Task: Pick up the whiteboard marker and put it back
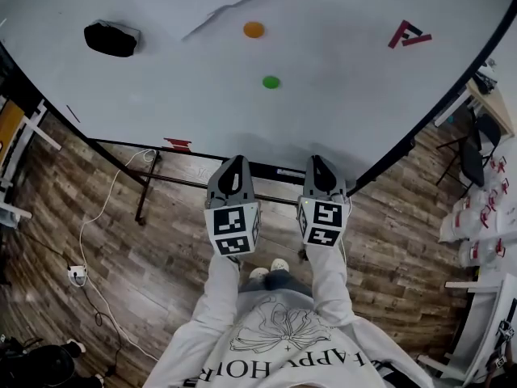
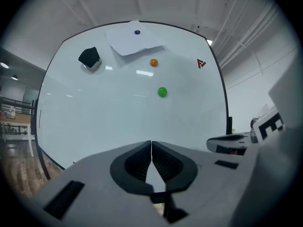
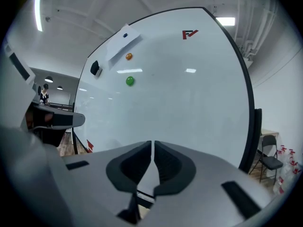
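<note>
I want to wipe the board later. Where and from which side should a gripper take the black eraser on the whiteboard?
Take the black eraser across its narrower width, on its two long sides, coming straight at the front of the whiteboard. It lies flat on the board, so probably only those sides offer a hold.

The person wears a pale grey-white long-sleeved sweatshirt (image 1: 284, 347) printed with a fine line-drawn flower and dark capital lettering, dark trousers (image 1: 280, 280) and pale shoes (image 1: 270, 268). The left gripper (image 1: 235, 163) and right gripper (image 1: 320, 162) are matt grey moulded shells with black ribbed pads (image 2: 165, 161) set in an almond-shaped recess. Each has dark rectangular slots (image 2: 64, 199) in its body and carries a white cube with black square markers (image 1: 234, 229).
</note>
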